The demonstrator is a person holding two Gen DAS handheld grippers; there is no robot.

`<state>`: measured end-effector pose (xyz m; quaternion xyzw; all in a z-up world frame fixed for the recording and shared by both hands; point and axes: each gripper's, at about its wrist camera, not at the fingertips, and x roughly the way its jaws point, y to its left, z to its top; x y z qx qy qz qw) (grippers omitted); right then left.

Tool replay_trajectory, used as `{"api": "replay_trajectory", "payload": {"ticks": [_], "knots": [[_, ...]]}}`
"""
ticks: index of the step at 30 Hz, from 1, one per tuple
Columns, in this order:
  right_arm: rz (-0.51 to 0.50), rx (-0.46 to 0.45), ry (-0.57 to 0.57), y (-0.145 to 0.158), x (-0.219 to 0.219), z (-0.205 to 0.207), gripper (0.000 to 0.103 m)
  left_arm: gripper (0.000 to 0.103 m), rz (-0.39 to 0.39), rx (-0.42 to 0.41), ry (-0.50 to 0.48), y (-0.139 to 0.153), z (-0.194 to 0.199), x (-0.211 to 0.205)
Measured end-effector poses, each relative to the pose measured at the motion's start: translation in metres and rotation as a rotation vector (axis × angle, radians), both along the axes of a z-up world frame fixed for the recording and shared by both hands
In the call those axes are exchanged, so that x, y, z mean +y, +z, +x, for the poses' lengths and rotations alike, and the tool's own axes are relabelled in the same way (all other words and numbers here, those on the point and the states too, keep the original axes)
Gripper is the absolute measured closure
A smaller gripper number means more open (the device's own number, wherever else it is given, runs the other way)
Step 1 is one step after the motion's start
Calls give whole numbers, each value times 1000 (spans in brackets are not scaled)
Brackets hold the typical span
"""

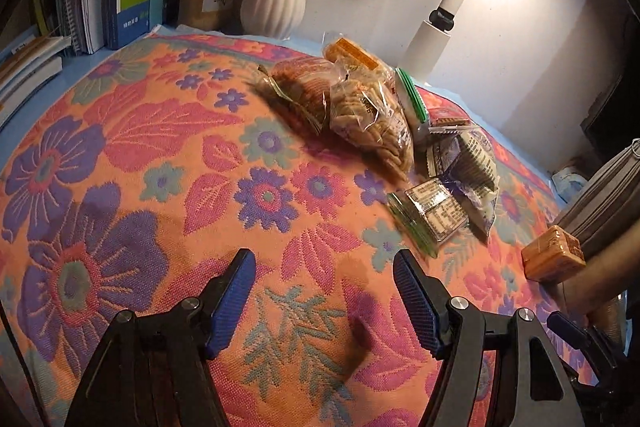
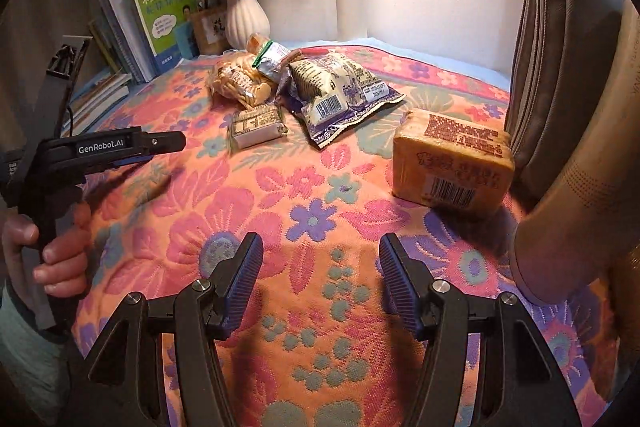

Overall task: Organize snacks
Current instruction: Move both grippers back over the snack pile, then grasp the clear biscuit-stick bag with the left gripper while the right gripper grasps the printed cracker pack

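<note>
A flowered cloth (image 2: 320, 195) covers the table. On it lies an orange snack block (image 2: 452, 163), just beside a grey bag (image 2: 568, 59) standing at the cloth's right edge. Farther back and to the block's left lie a purple-and-white packet (image 2: 340, 95), a small wrapped bar (image 2: 258, 125) and a clear bag of biscuits (image 2: 240, 81). Beyond them, a white vase (image 2: 244, 15) and upright books (image 2: 160, 23).

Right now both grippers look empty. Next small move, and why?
Probably ease the right gripper forward and right to the orange snack block. It lies apart from the snack pile, beside the grey pouch, nearest this open gripper.
</note>
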<state>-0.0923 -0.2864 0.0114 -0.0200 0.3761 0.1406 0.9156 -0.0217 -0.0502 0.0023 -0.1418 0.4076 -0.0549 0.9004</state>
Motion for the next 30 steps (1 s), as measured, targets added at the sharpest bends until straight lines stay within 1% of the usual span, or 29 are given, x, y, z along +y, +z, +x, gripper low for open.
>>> {"api": "replay_trajectory", "payload": {"ticks": [2, 5, 7, 9, 10, 11, 12, 14, 16, 18, 21, 23, 25, 30], "knots": [[-6, 9, 1, -1, 2, 2, 43, 35, -4, -13, -8, 3, 0, 0], [-40, 31, 2, -2, 9, 5, 43, 35, -34, 17, -27, 4, 4, 1], [-72, 65, 22, -1, 20, 10, 43, 35, -66, 29, -60, 14, 11, 4], [-78, 91, 64, 4, 35, 18, 43, 35, -71, 14, -85, 33, 18, 6], [-70, 102, 84, 9, 43, 23, 43, 29, -61, 5, -94, 44, 24, 7], [-57, 108, 104, 13, 49, 29, 43, 18, -40, 7, -107, 51, 33, 7], [-37, 116, 126, 17, 55, 36, 42, 17, -20, 16, -127, 56, 43, 6], [17, 129, 147, 22, 63, 53, 35, 17, -11, 0, -137, 59, 61, 8], [43, 129, 137, 21, 70, 72, 34, 17, -14, -1, -125, 55, 80, 11], [62, 128, 130, 18, 75, 87, 34, 18, -46, 10, -149, 46, 98, 11], [89, 139, 139, 10, 81, 107, 34, 24, -28, 17, -145, 36, 116, 4], [64, 121, 129, 5, 85, 115, 34, 26, -11, 15, -142, 32, 125, 0], [32, 105, 117, 1, 89, 122, 34, 26, -14, 9, -151, 29, 132, -5], [27, 100, 117, -4, 91, 130, 33, 28, 0, -35, -156, 26, 134, -11]]}}
